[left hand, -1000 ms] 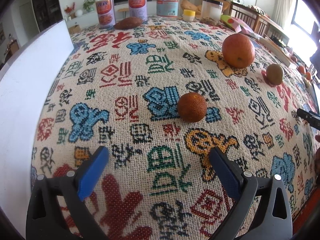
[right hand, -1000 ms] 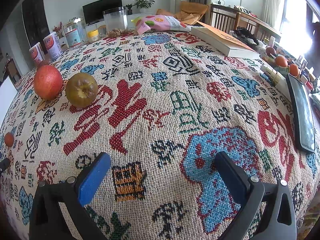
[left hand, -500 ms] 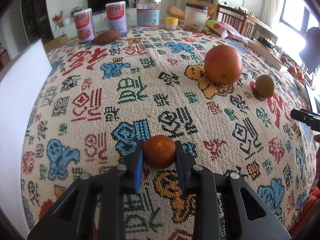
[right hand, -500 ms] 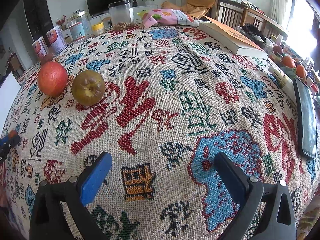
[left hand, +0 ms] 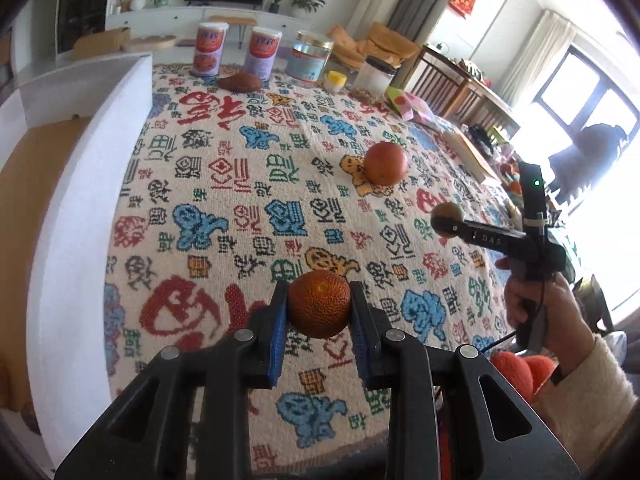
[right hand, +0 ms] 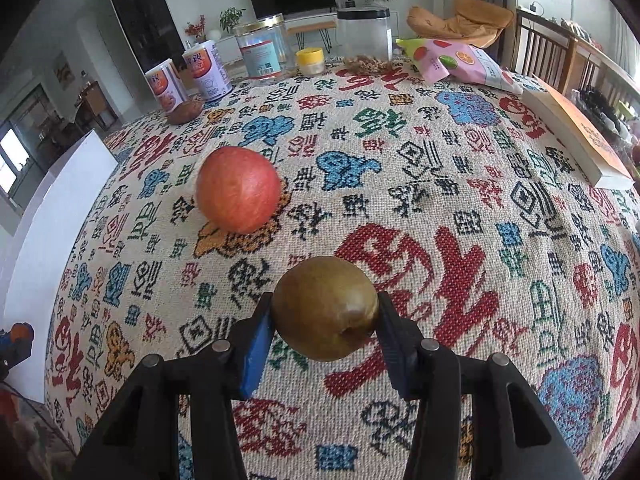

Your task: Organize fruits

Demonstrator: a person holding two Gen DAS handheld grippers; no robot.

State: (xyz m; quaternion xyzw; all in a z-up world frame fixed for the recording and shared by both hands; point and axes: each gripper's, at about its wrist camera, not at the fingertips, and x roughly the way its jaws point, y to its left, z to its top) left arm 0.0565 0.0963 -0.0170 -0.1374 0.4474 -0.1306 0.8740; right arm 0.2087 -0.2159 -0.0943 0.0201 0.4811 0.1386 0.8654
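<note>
My left gripper [left hand: 319, 312] is shut on a small orange tangerine [left hand: 319, 304] and holds it above the patterned tablecloth [left hand: 248, 184]. My right gripper [right hand: 325, 318] is shut on a brown-green pear [right hand: 325, 308]; it also shows in the left wrist view [left hand: 446, 220] at the right, with the pear [left hand: 447, 210] at its tips. A red apple [right hand: 238, 189] sits on the cloth to the left beyond the pear, and it shows in the left wrist view [left hand: 385, 163] too.
A white box [left hand: 68, 200] with a brown inside stands along the left table edge. At the far edge stand two cans [right hand: 206, 70], a sweet potato [right hand: 185, 112], jars [right hand: 262, 54], a snack bag [right hand: 456, 60] and a book [right hand: 576, 132].
My left gripper has lifted the tangerine off the cloth. My right gripper moved left to the pear and closed on it; it was open half a second ago.
</note>
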